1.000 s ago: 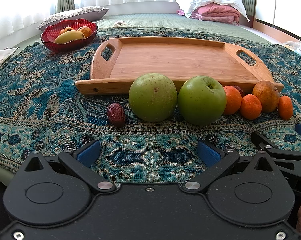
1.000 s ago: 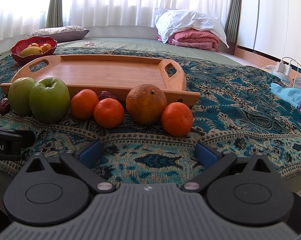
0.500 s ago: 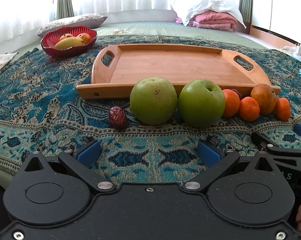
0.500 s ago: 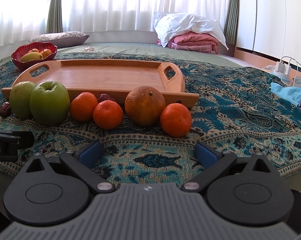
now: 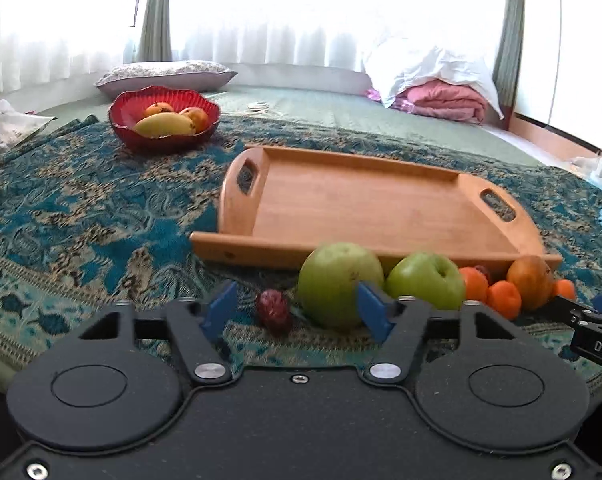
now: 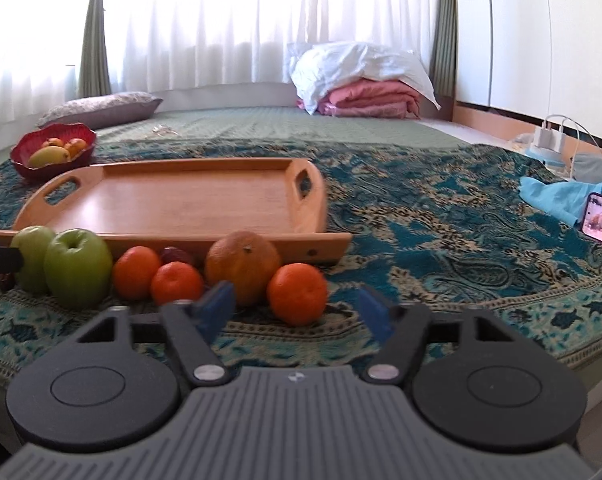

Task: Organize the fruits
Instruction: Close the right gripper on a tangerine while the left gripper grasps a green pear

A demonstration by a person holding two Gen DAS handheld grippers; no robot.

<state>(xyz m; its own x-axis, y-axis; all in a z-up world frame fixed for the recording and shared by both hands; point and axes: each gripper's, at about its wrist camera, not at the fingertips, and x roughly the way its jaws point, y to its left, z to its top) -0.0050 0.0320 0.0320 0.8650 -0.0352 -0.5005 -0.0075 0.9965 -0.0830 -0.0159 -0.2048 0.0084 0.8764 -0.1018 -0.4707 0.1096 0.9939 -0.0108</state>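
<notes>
Nearest the cameras, the left gripper (image 5: 297, 312) is hovering with its blue-padded jaws spread wide and gripping nothing, and the right gripper (image 6: 297, 304) is hanging likewise, jaws wide and empty. Both are sitting over the near edge of the teal paisley-patterned woven blanket (image 5: 81, 224).

Just beyond them, a row of fruit is lying on the blanket along the near rim of the rectangular bamboo tray with cut-out handles (image 6: 173, 200): a small wrinkled dark-red date (image 5: 274, 310), a large round pale-green pear (image 5: 337, 280), a shiny green apple (image 6: 77, 268), two small orange tangerines (image 6: 136, 267) (image 6: 177, 283) with a second dark date (image 6: 175, 255) peeking behind them, a big dull brownish orange (image 6: 243, 260), and a third bright tangerine (image 6: 298, 294) sitting nearest the right gripper.

Farther back, toward the blanket's far left corner, a scalloped red glass bowl (image 5: 127, 130) is holding a yellow mango (image 5: 163, 125) and some orange fruit.
</notes>
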